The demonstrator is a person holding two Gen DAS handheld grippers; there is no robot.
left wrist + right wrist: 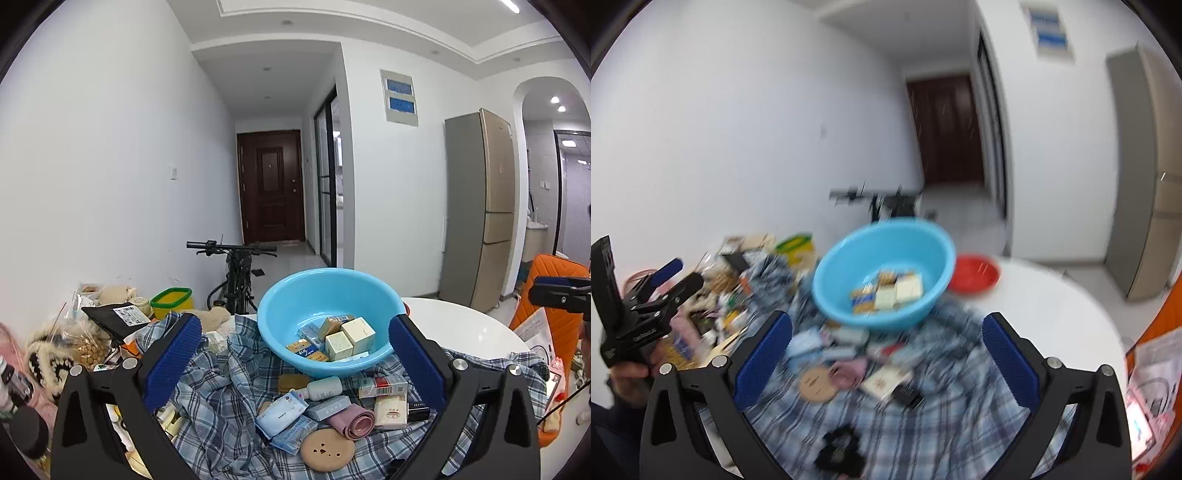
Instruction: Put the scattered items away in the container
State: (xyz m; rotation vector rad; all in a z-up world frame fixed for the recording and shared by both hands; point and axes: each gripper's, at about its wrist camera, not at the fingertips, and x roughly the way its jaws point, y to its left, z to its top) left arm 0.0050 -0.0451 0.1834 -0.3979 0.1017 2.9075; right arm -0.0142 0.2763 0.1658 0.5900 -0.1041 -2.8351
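Basin (280, 314) on plaid cloth (221, 413), w/ red bowl (975, 275) behind.

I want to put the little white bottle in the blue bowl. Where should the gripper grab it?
Probably around its middle. The white bottle lies on its side on the plaid cloth just in front of the blue basin, cap toward the left. Come down from above with the left gripper, fingers across the round body, since boxes crowd its right end.
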